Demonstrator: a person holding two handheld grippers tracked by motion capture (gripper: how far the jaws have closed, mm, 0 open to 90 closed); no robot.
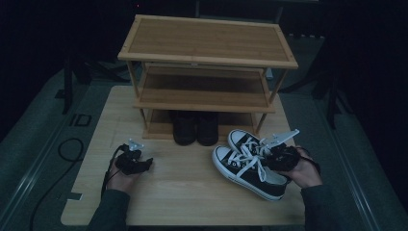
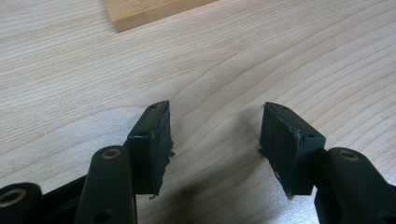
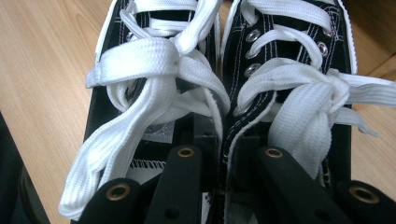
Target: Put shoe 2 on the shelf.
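A pair of black canvas sneakers (image 1: 243, 168) with white laces and white soles lies side by side at the right of the wooden table (image 1: 187, 197), toes towards the rack. My right gripper (image 1: 273, 158) comes in at their heel end. In the right gripper view, one jaw reaches into each shoe and my right gripper (image 3: 224, 140) is shut on the two touching inner walls, between one sneaker (image 3: 140, 60) and the other sneaker (image 3: 289, 56). The pads are hidden inside the shoes. My left gripper (image 1: 144, 163) rests low at the left of the table, and the left gripper (image 2: 217, 106) stands open over bare wood.
A three-shelf bamboo shoe rack (image 1: 207, 62) stands at the back of the table. A pair of black boots (image 1: 195, 127) sits on its lowest shelf. Cables trail off the table's left side. Dark floor surrounds the table.
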